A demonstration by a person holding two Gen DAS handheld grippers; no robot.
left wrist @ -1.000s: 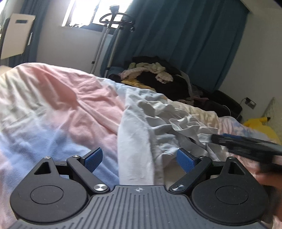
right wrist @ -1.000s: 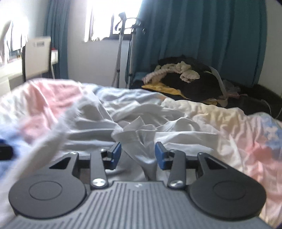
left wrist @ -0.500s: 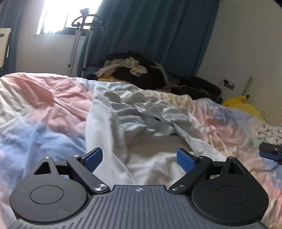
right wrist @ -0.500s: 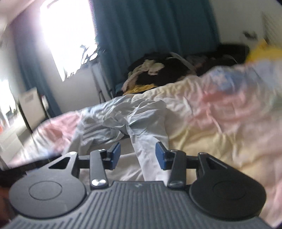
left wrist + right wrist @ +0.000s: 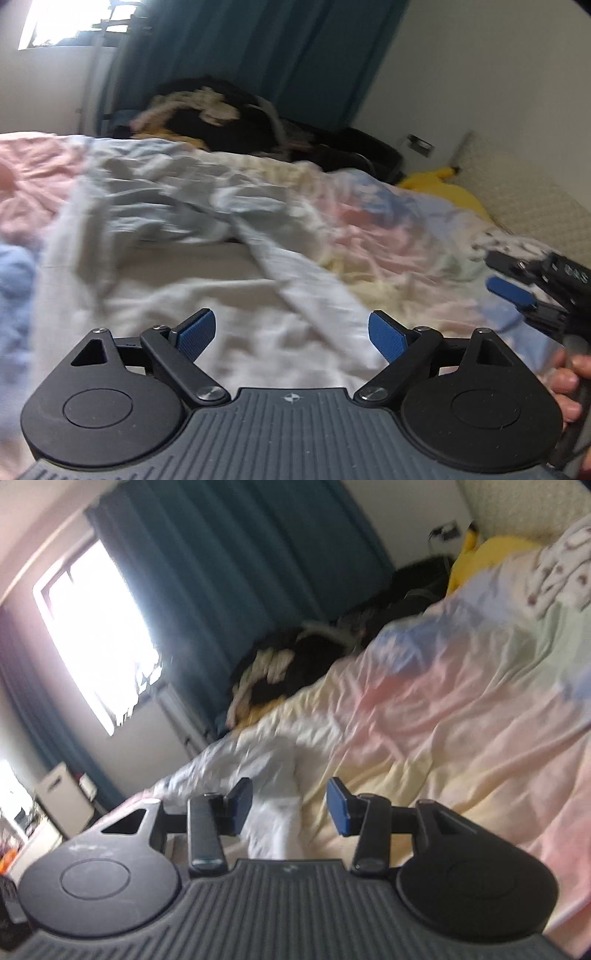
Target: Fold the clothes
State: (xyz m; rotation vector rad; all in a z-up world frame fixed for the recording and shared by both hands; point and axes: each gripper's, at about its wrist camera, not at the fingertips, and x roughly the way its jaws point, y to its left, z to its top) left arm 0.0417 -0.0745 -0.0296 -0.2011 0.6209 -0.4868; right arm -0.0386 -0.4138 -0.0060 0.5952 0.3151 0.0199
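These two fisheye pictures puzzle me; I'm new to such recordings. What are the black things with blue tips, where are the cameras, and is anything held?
A person holds a two-finger gripper in each hand, with a camera on each looking along its fingers. One picture comes from the left gripper, the other from the right gripper, which also shows in the left view beside the person's hand. Both stand open with nothing between the blue pads. A crumpled white garment lies on a pastel bed cover. Behind it sits a dark clothes pile before a blue curtain.
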